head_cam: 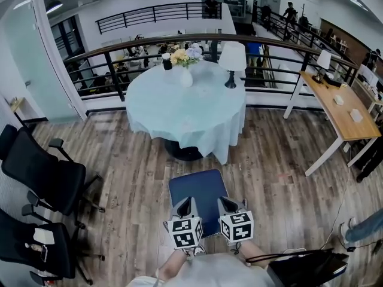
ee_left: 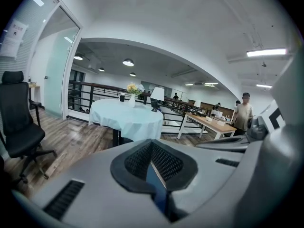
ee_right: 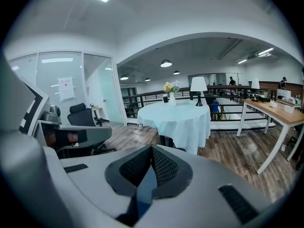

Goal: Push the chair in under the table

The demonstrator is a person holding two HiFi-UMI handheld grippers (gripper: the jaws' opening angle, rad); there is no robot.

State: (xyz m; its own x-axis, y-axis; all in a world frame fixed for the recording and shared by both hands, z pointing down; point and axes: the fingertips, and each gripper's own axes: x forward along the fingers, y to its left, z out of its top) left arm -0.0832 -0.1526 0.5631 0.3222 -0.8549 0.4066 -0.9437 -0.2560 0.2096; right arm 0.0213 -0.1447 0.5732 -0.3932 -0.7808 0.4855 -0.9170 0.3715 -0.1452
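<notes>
A blue chair (head_cam: 197,193) stands on the wood floor a short way in front of the round table (head_cam: 185,109) with its pale cloth. Both grippers sit side by side at the chair's near edge. The left gripper (head_cam: 185,208) and the right gripper (head_cam: 230,205) are shut, tips against the chair's back. In the left gripper view the pads (ee_left: 142,158) meet over a blue sliver of chair (ee_left: 155,178). The right gripper view shows its pads (ee_right: 164,163) closed too, and the table (ee_right: 178,118) straight ahead.
A vase of flowers (head_cam: 184,64) and a lamp (head_cam: 232,61) stand on the table. Two black office chairs (head_cam: 42,175) are at the left, a wooden desk (head_cam: 341,109) at the right, a railing (head_cam: 179,40) behind. A person (ee_left: 243,112) stands by the desk.
</notes>
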